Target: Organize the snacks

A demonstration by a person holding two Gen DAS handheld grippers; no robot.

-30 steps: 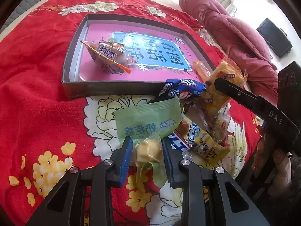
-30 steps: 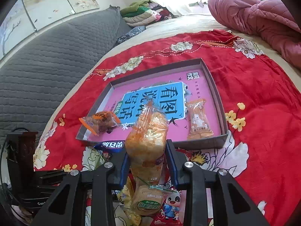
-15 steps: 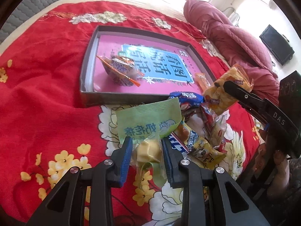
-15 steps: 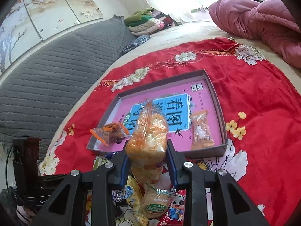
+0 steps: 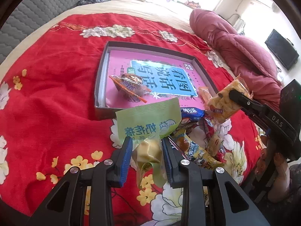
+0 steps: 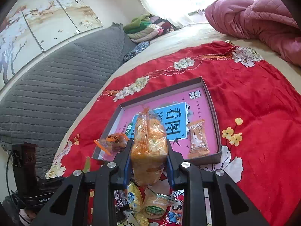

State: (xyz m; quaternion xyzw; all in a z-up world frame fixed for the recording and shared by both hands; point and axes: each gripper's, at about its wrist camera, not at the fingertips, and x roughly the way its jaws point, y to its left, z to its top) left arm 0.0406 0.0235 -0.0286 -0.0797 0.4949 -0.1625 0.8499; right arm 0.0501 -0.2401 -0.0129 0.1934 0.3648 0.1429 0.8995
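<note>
My left gripper (image 5: 146,141) is shut on a green snack packet (image 5: 148,120), lifted above the red flowered cloth. My right gripper (image 6: 149,144) has its jaws closing on a tall orange-yellow snack bag (image 6: 148,131) that the pads press; the same bag (image 5: 220,103) shows at the right of the left wrist view. Ahead lies a shallow grey box (image 5: 101,79) with a pink and blue printed floor. An orange-brown wrapped snack (image 5: 129,86) lies at its near left corner and a peach candy packet (image 6: 197,139) at its near right. A pile of loose snacks (image 5: 195,146) sits in front of the box.
The red cloth (image 5: 47,94) covers a bed, with a grey quilted headboard (image 6: 56,94) to the left and a pink quilt (image 6: 263,18) bunched at the far right. Folded clothes (image 6: 144,28) are stacked at the back.
Both grippers have risen a little with their packets, and both views now tilt up to take in more of the room. The snacks in the box have not moved.
</note>
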